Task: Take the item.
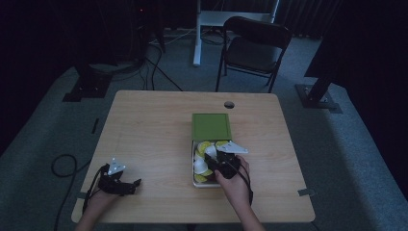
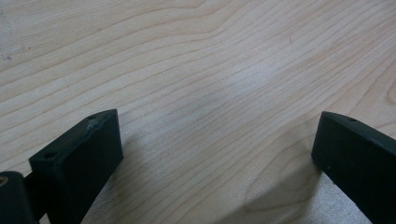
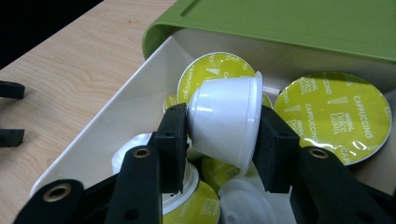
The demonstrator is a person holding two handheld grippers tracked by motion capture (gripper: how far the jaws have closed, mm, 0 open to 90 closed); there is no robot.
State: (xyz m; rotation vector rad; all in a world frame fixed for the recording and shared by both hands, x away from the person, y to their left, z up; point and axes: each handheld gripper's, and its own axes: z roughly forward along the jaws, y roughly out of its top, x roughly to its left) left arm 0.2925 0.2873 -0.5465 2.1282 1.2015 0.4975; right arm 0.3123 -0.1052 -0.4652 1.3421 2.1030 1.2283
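A green box point(image 1: 210, 126) lies at the table's middle with its white drawer point(image 1: 194, 163) pulled out toward me. In the drawer lie several coffee capsules with yellow-green foil lids point(image 3: 336, 114). My right gripper point(image 1: 219, 161) reaches into the drawer. In the right gripper view it point(image 3: 225, 140) is shut on a white capsule point(image 3: 219, 109), pads pressing its sides, the capsule lying sideways just above the others. My left gripper point(image 1: 130, 185) rests near the front left of the table; its jaws point(image 2: 215, 149) stand wide open over bare wood point(image 2: 210, 70) with nothing between them.
The green box's cover point(image 3: 289, 23) overhangs the back of the drawer, whose white wall point(image 3: 126, 112) rises at the left. A cable hole point(image 1: 229, 104) sits behind the box. A folding chair point(image 1: 255, 45) stands beyond the table. A cable point(image 1: 62, 166) loops on the floor at the left.
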